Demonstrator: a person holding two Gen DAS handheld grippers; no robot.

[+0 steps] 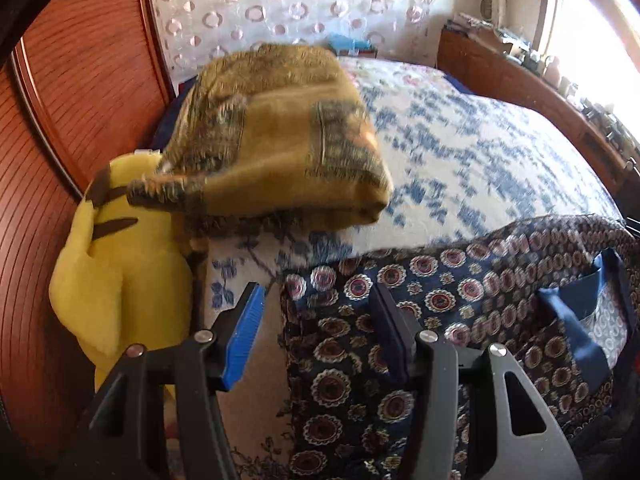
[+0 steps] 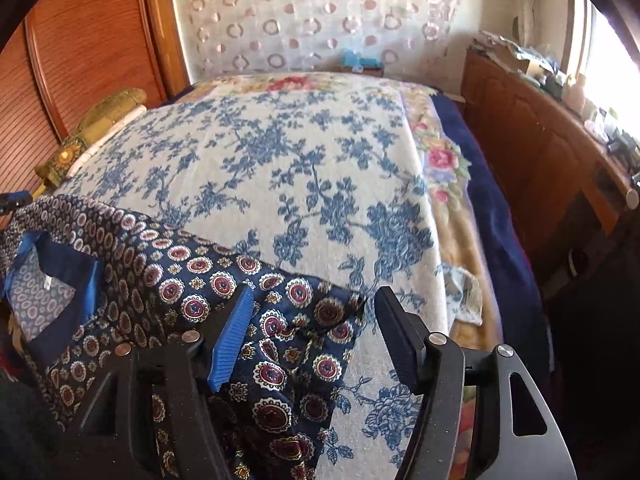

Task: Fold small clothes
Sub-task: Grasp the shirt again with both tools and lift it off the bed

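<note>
**Patterned garment at the near edge of a floral bed**

Blue-and-white floral bedspread (image 2: 288, 184) covers a bed that fills the middle of both frames, with a reddish wooden panel (image 1: 80, 92) at upper left and a white curtain with ring patterns (image 2: 320, 12) behind. A navy garment printed with red and white medallions (image 2: 224, 292) lies across the lower part of each view, its plain blue neckline opening at lower left in the right wrist view and lower right in the left wrist view.

In the left wrist view, the left gripper (image 1: 320, 300) has its fingers spread apart; the cloth lies between them and under the right-hand finger, unclamped. A folded mustard-yellow blanket (image 1: 280, 132) sits at upper centre, beside a yellow plush toy (image 1: 120, 264) at left.

The right gripper (image 2: 316, 304) likewise stands wide apart, over the garment's edge, gripping nothing.
</note>
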